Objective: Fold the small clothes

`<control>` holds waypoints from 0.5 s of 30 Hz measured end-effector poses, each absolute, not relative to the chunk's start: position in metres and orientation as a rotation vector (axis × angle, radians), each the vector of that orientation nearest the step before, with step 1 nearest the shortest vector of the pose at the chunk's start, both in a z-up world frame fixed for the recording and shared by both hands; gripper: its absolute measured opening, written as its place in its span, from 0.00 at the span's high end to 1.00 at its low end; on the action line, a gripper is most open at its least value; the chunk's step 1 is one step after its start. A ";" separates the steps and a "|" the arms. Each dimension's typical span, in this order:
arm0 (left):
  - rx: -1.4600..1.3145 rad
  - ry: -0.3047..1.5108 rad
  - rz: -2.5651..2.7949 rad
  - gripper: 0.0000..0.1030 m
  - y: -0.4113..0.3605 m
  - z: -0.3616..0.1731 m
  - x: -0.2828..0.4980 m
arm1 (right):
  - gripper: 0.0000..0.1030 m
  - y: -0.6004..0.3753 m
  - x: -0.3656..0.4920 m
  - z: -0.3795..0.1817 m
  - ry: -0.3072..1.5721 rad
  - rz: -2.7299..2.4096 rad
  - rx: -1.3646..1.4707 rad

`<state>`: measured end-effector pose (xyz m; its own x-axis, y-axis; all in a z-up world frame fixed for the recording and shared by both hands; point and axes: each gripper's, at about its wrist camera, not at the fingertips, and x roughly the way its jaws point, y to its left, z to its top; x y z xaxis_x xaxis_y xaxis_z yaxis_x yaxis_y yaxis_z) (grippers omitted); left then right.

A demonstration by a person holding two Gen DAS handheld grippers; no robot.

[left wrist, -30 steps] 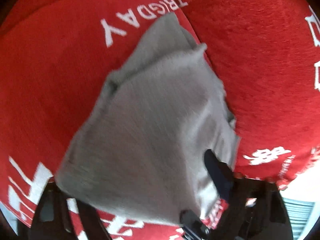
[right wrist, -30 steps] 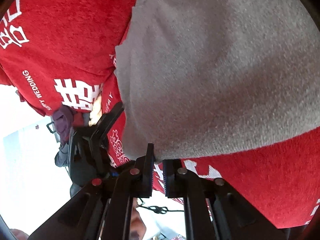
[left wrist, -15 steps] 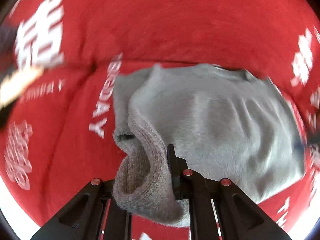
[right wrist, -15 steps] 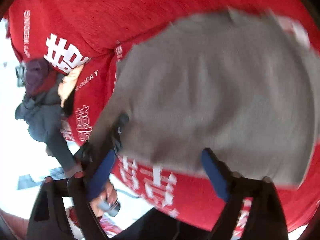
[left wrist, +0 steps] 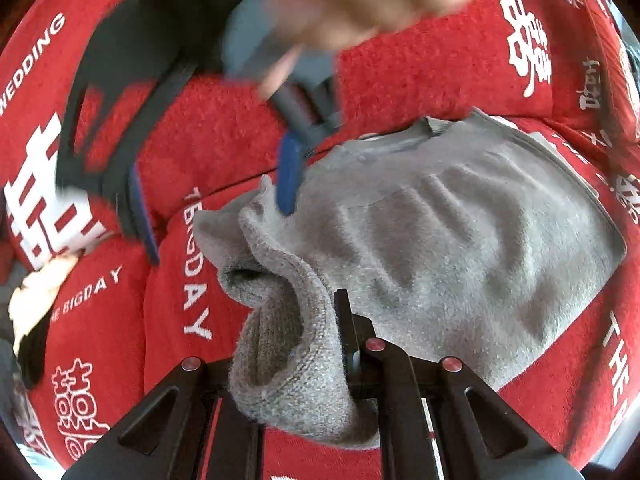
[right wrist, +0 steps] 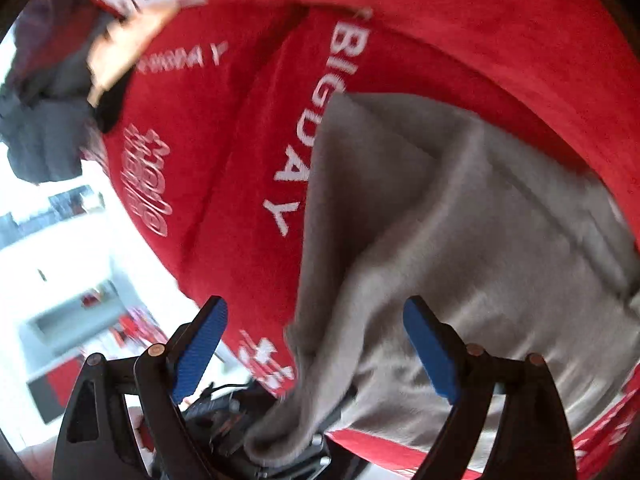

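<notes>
A grey knitted garment (left wrist: 460,248) lies spread on a red cover, with soft ridges across its middle. My left gripper (left wrist: 320,320) is shut on a bunched, ribbed edge of it, and the cloth hides the left finger. In the left wrist view my right gripper (left wrist: 214,198) hangs open over the garment's far left corner, one blue pad (left wrist: 288,176) just above the cloth. The right wrist view shows the right gripper (right wrist: 316,348) open, blue pads wide apart, nothing pressed between them. The grey garment (right wrist: 460,220) lies below it, its near corner lifted at the bottom.
The red cover (left wrist: 420,72) with white lettering lies over soft cushions, with a seam behind the garment. A blurred hand (left wrist: 360,0) holds the right gripper. Dark grey clothes (right wrist: 40,128) lie at the cover's left end. Bright floor (right wrist: 72,248) shows beyond the edge.
The left gripper rolled and shut on the garment's ribbed edge, lifting it slightly. The right gripper let go of the garment, opened wide and swung across to the left side.
</notes>
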<state>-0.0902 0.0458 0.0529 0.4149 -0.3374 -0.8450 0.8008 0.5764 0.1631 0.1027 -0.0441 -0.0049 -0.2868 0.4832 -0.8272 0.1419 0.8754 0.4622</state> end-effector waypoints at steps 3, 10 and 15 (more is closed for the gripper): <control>0.616 0.860 -0.785 0.87 0.046 0.055 -0.092 | 0.11 -0.020 0.109 -0.020 1.915 0.353 0.360; 0.609 0.864 -0.790 0.87 0.045 0.057 -0.091 | 0.85 -0.015 0.105 -0.038 1.928 0.250 0.174; 0.602 0.838 -0.832 0.87 0.038 0.075 -0.099 | 0.86 -0.067 0.072 -0.006 1.724 0.275 0.472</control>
<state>-0.0986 0.0379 0.0750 0.3996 -0.3915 -0.8289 0.8260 0.5458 0.1404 0.0722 -0.0668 -0.0058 -0.1516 0.4555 -0.8772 0.1595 0.8871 0.4331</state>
